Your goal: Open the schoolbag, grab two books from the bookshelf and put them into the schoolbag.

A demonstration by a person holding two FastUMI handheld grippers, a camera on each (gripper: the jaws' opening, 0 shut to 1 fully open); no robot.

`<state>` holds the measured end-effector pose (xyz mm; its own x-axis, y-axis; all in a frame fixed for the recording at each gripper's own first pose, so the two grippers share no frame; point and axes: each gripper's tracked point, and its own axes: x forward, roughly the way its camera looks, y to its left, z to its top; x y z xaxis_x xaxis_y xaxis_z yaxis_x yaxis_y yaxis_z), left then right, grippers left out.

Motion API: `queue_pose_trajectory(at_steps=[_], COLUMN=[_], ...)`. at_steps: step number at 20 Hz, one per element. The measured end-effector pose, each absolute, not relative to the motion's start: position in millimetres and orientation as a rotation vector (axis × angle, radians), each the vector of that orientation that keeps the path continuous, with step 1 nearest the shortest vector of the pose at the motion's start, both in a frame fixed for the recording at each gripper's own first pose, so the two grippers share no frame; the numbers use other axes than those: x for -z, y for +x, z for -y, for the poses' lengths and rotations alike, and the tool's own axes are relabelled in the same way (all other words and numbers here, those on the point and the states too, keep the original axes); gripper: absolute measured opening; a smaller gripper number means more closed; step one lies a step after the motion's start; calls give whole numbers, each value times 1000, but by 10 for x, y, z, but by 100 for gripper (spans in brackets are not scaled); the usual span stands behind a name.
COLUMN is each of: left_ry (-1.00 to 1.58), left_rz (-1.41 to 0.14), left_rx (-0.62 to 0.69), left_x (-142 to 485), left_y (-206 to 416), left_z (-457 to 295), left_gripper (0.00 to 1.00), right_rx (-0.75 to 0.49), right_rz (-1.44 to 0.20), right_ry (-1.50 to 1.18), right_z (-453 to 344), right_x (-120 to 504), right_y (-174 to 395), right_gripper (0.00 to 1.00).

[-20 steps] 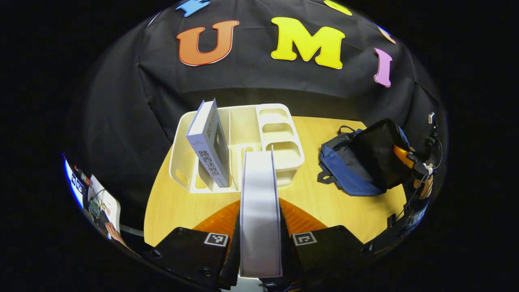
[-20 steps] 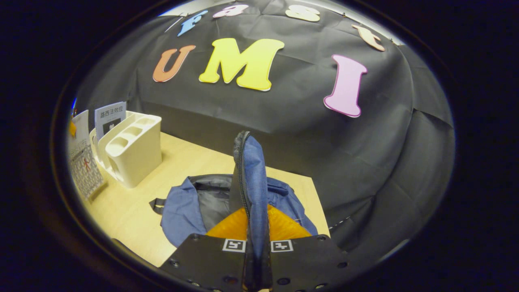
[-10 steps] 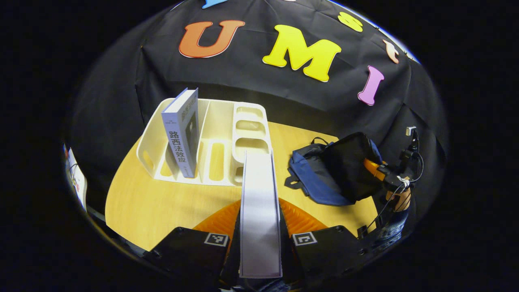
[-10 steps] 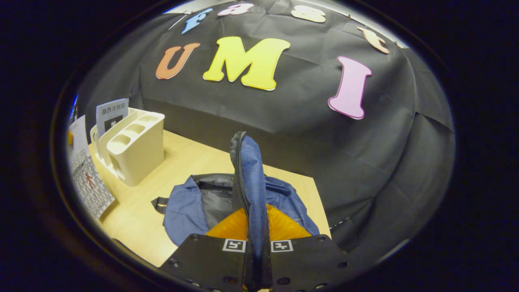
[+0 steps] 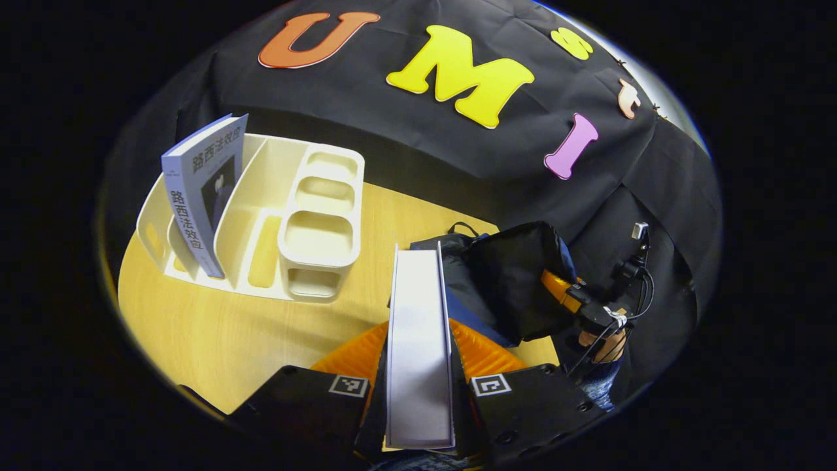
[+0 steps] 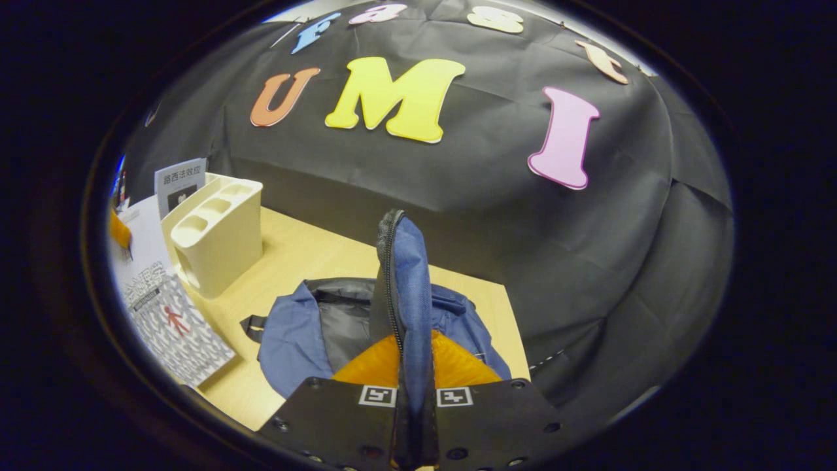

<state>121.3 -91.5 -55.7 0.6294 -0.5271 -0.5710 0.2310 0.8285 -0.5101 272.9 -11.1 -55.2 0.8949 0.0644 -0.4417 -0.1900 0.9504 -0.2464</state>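
Left gripper (image 5: 418, 392) clamping a white-edged book (image 5: 417, 327) at lower centre, right gripper (image 6: 414, 418) pinching the blue fabric schoolbag's zipped flap (image 6: 404, 294), cream plastic bookshelf (image 5: 314, 229) standing upper left.

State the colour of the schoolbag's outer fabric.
Blue, with a dark grey lining inside; the schoolbag shows best in the right gripper view.

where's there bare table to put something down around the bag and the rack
Bare tabletop lies in front of the bookshelf, and a strip runs between it and the schoolbag. It is crowded over the bag's mouth, where the right gripper holds the flap up and the left gripper brings in a book.
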Motion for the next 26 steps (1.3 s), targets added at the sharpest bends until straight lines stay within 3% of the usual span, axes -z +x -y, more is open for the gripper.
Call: queue_pose_trajectory(at_steps=[9,17,22,26], left_ry=[-605,-818,-956,-1077], left_rz=[-777,-724,-757,-781], left_rx=[497,464,366,398], left_x=[609,624,956,1096], left_y=[1668,2231,2577,2661], left_z=[1543,1877,2022,2308], left_gripper=[43,43,43,43], right_rx=[-157,-164,-143,-141], right_rz=[-447,-455,-438,-424], right_ry=[-239,-207,-204,-173], right_z=[256,279,285,190], right_x=[491,481,379,322], right_y=[2765,2788,2802,2851], right_gripper=[8,7,7,7])
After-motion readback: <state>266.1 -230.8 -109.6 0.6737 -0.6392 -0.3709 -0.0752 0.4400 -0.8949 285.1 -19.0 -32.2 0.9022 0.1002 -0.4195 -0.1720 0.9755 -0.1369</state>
